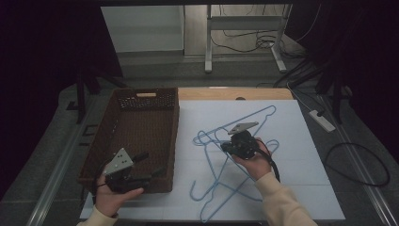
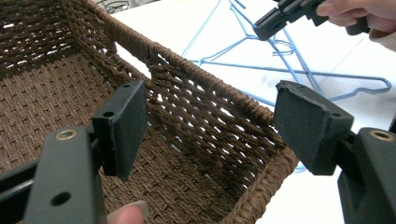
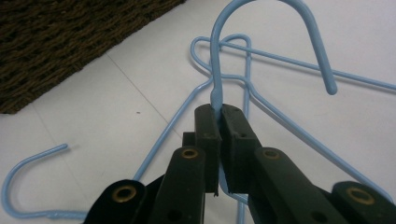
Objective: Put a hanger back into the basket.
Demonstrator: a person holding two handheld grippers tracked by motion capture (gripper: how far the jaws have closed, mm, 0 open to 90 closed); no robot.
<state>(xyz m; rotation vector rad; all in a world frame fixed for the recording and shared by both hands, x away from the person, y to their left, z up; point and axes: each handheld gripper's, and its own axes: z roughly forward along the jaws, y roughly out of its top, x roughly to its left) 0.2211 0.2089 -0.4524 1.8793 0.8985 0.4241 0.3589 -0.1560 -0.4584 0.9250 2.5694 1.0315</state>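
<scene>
Several blue wire hangers (image 1: 235, 155) are tangled on the white sheet just right of the woven basket (image 1: 136, 136). One hanger's neck (image 3: 215, 95) is clamped between the closed jaws of the right gripper (image 3: 219, 112), its hook rising beyond the tips. The basket lies to that gripper's left, long axis running away from the person. Over the basket's near right corner, the left gripper (image 2: 210, 126) is held wide open and empty.

Lab or workshop; dark curtains (image 1: 42, 52), floor cables (image 1: 244, 40), power strip (image 1: 322, 120)
</scene>
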